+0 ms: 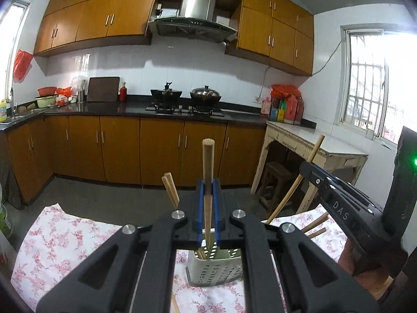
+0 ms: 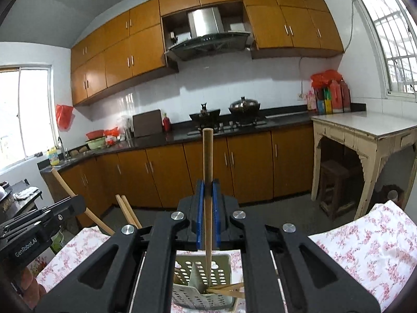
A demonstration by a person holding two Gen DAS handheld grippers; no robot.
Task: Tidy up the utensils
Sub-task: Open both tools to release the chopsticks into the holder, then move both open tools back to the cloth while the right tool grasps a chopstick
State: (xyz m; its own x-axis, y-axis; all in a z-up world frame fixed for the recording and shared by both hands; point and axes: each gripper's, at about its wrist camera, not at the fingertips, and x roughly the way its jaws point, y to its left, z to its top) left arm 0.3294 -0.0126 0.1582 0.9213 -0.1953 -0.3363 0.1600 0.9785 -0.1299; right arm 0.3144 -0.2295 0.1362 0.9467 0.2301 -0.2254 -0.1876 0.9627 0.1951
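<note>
A: Holder (image 2: 200, 284) sits mid-table on the floral cloth (image 2: 365, 247)?

B: Yes. Left gripper (image 1: 208, 190) and right gripper (image 2: 208, 190) each clamp one chopstick (image 1: 207, 172) upright above it. I'd lower them straight, tips inside the rim.

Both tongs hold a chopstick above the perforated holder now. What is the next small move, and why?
Probably lower the right tongs a little, then open them. Their chopstick stands nearly upright with its lower end already inside the perforated holder, beside other chopsticks lying there. The left tongs also grip a chopstick over the holder, so moving one at a time seems safer.
</note>
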